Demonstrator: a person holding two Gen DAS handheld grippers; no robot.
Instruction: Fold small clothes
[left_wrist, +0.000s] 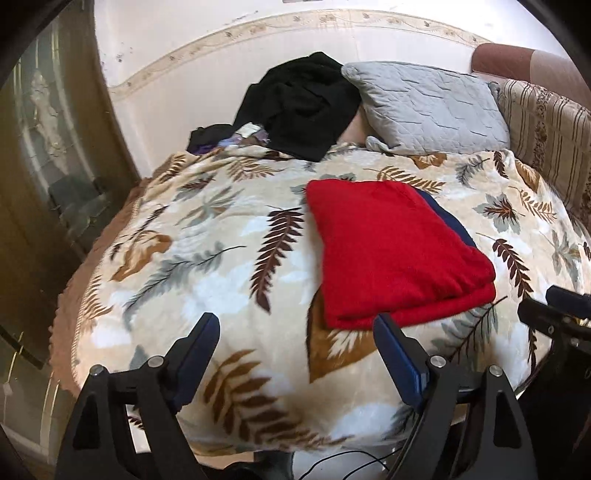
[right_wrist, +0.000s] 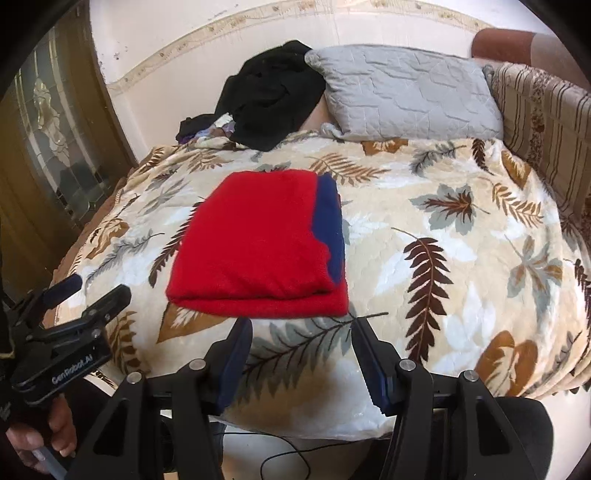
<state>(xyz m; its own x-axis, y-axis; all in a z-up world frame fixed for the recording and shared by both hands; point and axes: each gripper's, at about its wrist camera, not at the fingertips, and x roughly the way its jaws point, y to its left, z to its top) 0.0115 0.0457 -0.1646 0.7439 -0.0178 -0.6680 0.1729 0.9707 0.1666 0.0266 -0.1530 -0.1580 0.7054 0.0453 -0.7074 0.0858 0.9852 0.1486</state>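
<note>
Left gripper (left_wrist: 297, 334): jaws spread wide, holding nothing, at the near edge of the bed.
Right gripper (right_wrist: 303, 338): jaws apart, empty, just near of the red garment.
Red garment (right_wrist: 255, 247): folded flat on the leaf-print blanket (right_wrist: 424, 258), mid-bed.
Navy cloth (right_wrist: 328, 225): beneath it, showing on its right.
Grey pillow (right_wrist: 402, 92): far side.

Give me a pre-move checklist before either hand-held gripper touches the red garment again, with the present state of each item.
1. Left hand-held gripper open and holding nothing: ok.
2. Right hand-held gripper open and holding nothing: ok.
3. Red garment lies folded flat on the leaf-print blanket: ok.
4. Edges aligned: not ok, a navy blue layer sticks out along its right side and the bottom red layer protrudes at the near edge.
5. Both grippers short of the garment's near edge, not touching it: ok.
6. Whether the black clothes by the grey pillow are still to be folded: cannot tell.
</note>
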